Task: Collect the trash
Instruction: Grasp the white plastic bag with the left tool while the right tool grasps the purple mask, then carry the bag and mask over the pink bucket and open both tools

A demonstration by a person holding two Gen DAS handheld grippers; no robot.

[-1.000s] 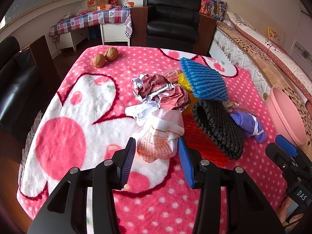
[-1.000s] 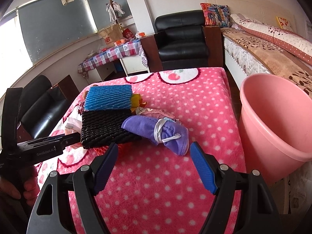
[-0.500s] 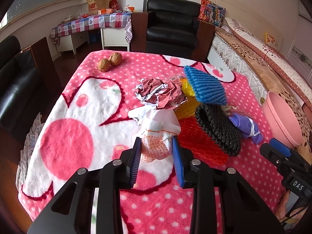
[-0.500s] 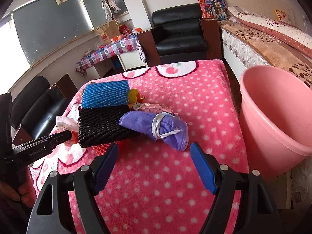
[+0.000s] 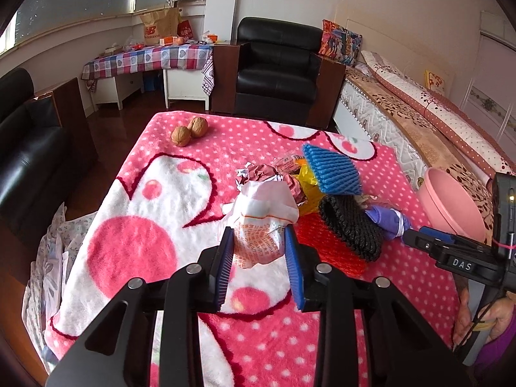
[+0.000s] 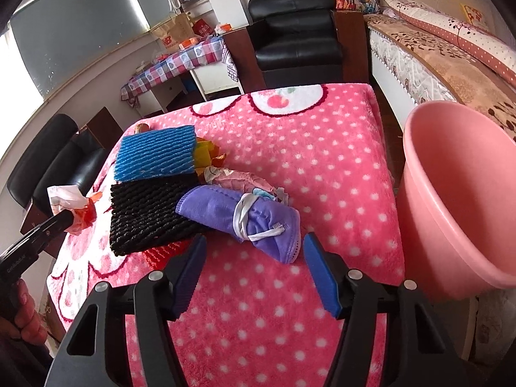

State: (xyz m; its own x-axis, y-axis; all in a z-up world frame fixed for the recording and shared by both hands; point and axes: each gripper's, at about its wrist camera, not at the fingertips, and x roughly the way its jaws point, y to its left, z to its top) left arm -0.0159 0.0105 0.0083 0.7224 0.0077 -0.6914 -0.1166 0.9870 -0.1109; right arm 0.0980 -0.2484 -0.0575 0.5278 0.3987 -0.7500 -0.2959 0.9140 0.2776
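My left gripper [image 5: 258,242] is shut on a white plastic bag with orange print [image 5: 261,222], held up off the pink dotted blanket [image 5: 180,200]. The bag [image 6: 69,203] also shows at the left gripper's tip in the right wrist view. My right gripper [image 6: 254,248] hovers just before a rolled purple face mask [image 6: 258,222]. Its jaws are closing, with the mask's near edge at the mouth of the gap and neither pad touching it. A pink bucket [image 6: 451,193] stands beside the table on the right.
Blue [image 6: 158,154], black [image 6: 145,213] and red [image 5: 325,245] foam nets, crumpled red-white paper [image 5: 267,174] and a yellow wrapper [image 5: 308,183] lie mid-table. Two walnuts [image 5: 188,130] sit at the far left corner. A black armchair [image 5: 277,67] stands behind, a bed at right.
The left jaws closed on the printed bag and lifted it off the blanket. The right gripper came closer to the purple mask and its jaws narrowed.
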